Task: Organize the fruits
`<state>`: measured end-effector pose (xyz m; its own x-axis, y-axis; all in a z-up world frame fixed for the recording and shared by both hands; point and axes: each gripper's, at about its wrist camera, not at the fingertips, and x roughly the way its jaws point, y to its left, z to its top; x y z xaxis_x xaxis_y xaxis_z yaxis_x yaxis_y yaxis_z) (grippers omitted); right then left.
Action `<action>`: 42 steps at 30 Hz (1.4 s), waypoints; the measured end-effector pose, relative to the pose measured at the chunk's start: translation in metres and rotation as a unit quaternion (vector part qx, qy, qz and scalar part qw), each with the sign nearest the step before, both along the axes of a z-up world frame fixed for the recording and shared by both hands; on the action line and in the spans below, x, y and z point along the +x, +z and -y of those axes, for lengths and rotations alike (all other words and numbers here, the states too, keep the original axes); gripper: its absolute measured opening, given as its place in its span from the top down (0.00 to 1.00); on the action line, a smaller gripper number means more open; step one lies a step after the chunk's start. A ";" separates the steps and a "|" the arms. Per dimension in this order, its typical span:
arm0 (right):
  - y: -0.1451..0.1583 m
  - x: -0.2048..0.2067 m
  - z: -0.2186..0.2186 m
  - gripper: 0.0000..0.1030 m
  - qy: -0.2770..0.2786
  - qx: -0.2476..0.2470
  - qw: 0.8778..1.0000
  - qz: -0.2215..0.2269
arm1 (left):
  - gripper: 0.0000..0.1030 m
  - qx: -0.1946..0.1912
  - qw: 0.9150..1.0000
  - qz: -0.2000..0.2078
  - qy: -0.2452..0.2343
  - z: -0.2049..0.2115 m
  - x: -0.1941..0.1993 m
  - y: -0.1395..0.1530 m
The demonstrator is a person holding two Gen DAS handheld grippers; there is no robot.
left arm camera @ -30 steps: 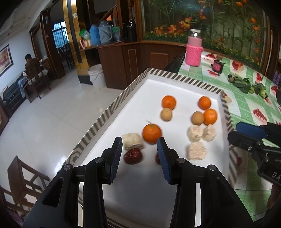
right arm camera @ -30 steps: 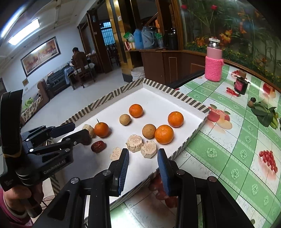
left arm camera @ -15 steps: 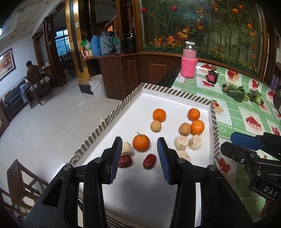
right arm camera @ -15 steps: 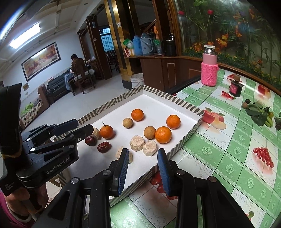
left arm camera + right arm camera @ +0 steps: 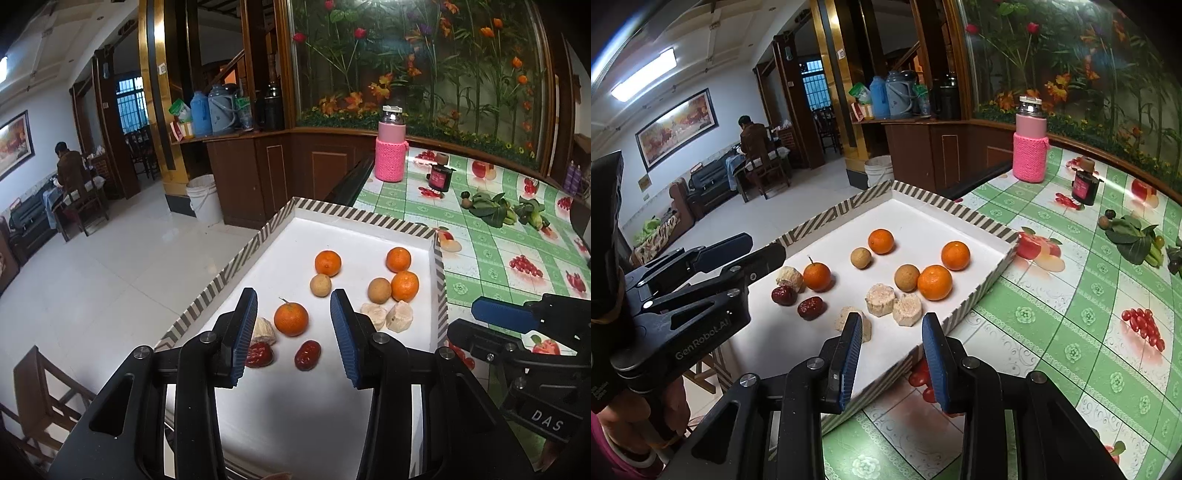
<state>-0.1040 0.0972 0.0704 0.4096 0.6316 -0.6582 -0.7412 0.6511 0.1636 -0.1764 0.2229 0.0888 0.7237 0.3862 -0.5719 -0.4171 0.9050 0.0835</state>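
**Both grippers back off, fruit half-sorted**

Pulled back and up since a second ago, the left gripper [image 5: 293, 332] now hangs over the near part of the tray [image 5: 236, 264], jaws wide apart and holding nothing. Starting by the tray's left edge: a pale chunk [image 5: 264, 329], two red dates [image 5: 259, 355] side by side, and the stemmed orange [image 5: 291, 319] just behind them. Toward the middle, a brown longan [image 5: 320, 285] sits touching an orange [image 5: 327, 263]. Near the right edge, another longan, two oranges and more pale chunks [image 5: 399, 315] cluster together. Off the tray's right edge, the right gripper [image 5: 890, 352] hovers over its near rim, jaws apart and empty too. By my read, we're between picks; the grouping isn't finished. Next up is probably the stemmed orange, which needs a wide, centred straddle so it doesn't roll.
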 end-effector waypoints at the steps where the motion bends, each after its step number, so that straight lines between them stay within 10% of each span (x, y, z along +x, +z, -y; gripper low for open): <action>1: 0.000 -0.001 -0.001 0.69 0.001 0.001 1.000 0.001 | 0.60 0.002 1.000 0.000 0.001 0.000 0.000 -0.001; 42: -0.017 0.004 -0.015 0.69 0.016 -0.014 1.000 -0.017 | 0.60 -0.003 0.999 -0.004 0.032 -0.014 0.001 -0.012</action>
<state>-0.1005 0.1123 0.0538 0.3660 0.6257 -0.6889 -0.7563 0.6313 0.1716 -0.1752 0.2372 0.0769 0.6928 0.4276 -0.5807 -0.4733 0.8772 0.0813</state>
